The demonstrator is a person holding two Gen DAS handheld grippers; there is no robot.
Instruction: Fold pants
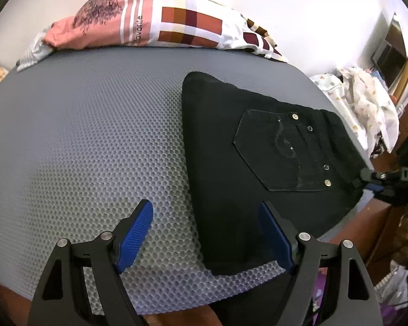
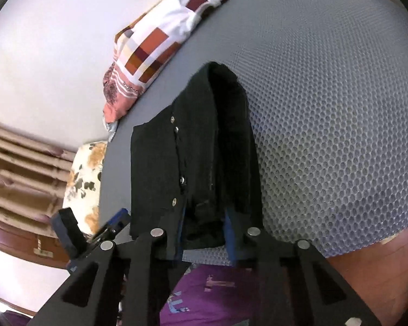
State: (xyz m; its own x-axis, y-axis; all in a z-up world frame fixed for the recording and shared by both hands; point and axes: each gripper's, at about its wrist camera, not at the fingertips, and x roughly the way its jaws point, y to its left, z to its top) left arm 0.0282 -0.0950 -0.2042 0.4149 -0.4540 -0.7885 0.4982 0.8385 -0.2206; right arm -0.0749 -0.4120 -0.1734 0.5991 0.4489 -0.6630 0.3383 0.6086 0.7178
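On the mat: we see the black pants (image 1: 231, 146) lying already folded into a compact stack on the grey honeycomb mat (image 1: 81, 135), towards its near right edge, back pocket (image 1: 280, 152) facing up.
Left gripper (image 1: 206, 233): our jaws stand wide apart and hold nothing; one blue pad (image 1: 134, 236) is over bare mat, the other over the stack's near end.
Right gripper (image 2: 204, 233): our fingers straddle the near hem of the stack in the right wrist view; whether they pinch the cloth, we cannot tell.
Handling: we judge this denim to be heavy, fairly stiff and not slippery, so layers should hold a crease but sag if lifted by one corner.
Where to hold: we would take the thick seamed edges near the corners, both grippers together, catching every layer.
Beyond: a patterned pillow (image 1: 176, 19) lies at the mat's far edge, well apart.
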